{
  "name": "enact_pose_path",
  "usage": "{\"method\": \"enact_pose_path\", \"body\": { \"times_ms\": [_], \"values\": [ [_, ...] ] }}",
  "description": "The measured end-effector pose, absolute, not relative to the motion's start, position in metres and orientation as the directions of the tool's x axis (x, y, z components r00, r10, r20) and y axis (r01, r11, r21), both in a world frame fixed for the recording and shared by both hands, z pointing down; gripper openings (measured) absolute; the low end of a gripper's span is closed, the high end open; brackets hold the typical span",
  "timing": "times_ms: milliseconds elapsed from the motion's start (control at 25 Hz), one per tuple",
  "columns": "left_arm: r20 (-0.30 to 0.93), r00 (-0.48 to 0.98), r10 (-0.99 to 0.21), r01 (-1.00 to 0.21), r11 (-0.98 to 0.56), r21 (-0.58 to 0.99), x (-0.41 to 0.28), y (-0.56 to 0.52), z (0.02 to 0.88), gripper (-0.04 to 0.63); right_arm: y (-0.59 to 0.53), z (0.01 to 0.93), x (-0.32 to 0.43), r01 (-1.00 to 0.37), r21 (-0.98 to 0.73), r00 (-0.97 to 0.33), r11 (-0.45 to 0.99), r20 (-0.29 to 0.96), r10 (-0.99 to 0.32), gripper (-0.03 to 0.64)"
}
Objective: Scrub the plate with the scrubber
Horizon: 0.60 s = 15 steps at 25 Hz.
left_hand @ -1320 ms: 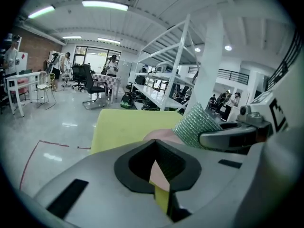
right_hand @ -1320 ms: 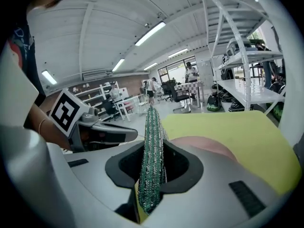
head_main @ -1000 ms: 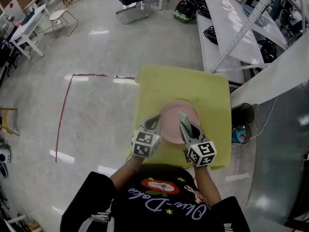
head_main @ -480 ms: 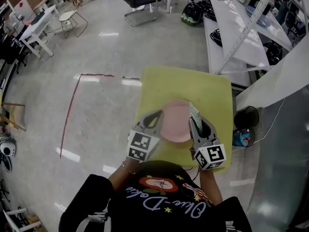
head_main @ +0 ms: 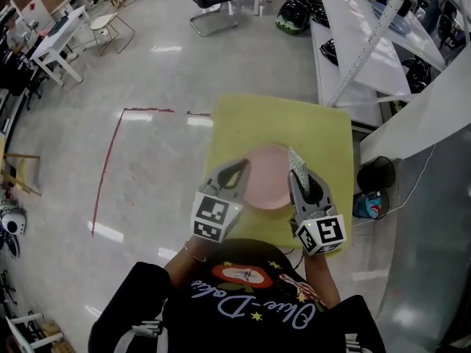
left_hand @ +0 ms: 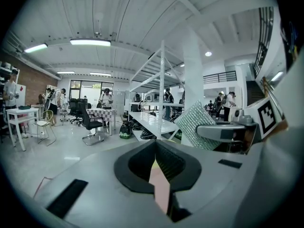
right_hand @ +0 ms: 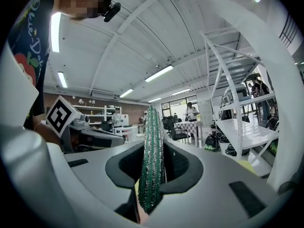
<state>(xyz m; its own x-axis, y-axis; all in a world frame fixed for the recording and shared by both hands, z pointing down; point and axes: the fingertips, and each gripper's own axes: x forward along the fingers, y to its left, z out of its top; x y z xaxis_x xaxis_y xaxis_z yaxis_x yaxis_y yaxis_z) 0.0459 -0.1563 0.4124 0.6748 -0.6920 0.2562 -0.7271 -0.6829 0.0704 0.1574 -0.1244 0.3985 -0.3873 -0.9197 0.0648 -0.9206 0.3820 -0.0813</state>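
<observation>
Since a second ago the scrubber (head_main: 297,165) has slid from the middle of the pink plate (head_main: 268,179) to its right rim. The left hand-held gripper (head_main: 240,170) is clenched on the plate's left rim, over the yellow tabletop (head_main: 280,120). The right hand-held gripper (head_main: 302,182) grasps the scrubber, which stands upright.
</observation>
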Motion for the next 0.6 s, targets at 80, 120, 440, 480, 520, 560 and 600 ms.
{"method": "enact_pose_path", "body": {
  "times_ms": [80, 120, 440, 480, 520, 560, 600],
  "values": [
    [0.254, 0.677, -0.691, -0.726, -0.684, 0.074, 0.049, -0.154, 0.412, 0.002, -0.123, 0.398, 0.159, -0.919, -0.082, -0.391, 0.385, 0.062, -0.918, 0.067],
    [0.253, 0.677, -0.691, -0.726, -0.684, 0.076, 0.051, -0.153, 0.412, 0.002, -0.123, 0.398, 0.16, -0.917, -0.08, -0.396, 0.391, 0.061, -0.916, 0.067],
    [0.253, 0.672, -0.696, -0.732, -0.676, 0.088, 0.052, -0.155, 0.414, 0.002, -0.126, 0.401, 0.155, -0.902, -0.071, -0.431, 0.426, 0.084, -0.899, 0.066],
    [0.254, 0.671, -0.697, -0.734, -0.674, 0.089, 0.051, -0.155, 0.414, 0.002, -0.126, 0.401, 0.154, -0.9, -0.07, -0.434, 0.429, 0.081, -0.897, 0.066],
    [0.255, 0.669, -0.698, -0.735, -0.672, 0.088, 0.05, -0.155, 0.414, 0.002, -0.127, 0.4, 0.152, -0.899, -0.071, -0.436, 0.432, 0.078, -0.896, 0.066],
    [0.256, 0.668, -0.699, -0.736, -0.671, 0.088, 0.049, -0.156, 0.414, 0.002, -0.128, 0.4, 0.151, -0.898, -0.072, -0.438, 0.433, 0.076, -0.896, 0.066],
    [0.258, 0.667, -0.699, -0.737, -0.67, 0.089, 0.049, -0.156, 0.415, 0.002, -0.128, 0.401, 0.15, -0.897, -0.073, -0.44, 0.435, 0.076, -0.895, 0.066]
  ]
}}
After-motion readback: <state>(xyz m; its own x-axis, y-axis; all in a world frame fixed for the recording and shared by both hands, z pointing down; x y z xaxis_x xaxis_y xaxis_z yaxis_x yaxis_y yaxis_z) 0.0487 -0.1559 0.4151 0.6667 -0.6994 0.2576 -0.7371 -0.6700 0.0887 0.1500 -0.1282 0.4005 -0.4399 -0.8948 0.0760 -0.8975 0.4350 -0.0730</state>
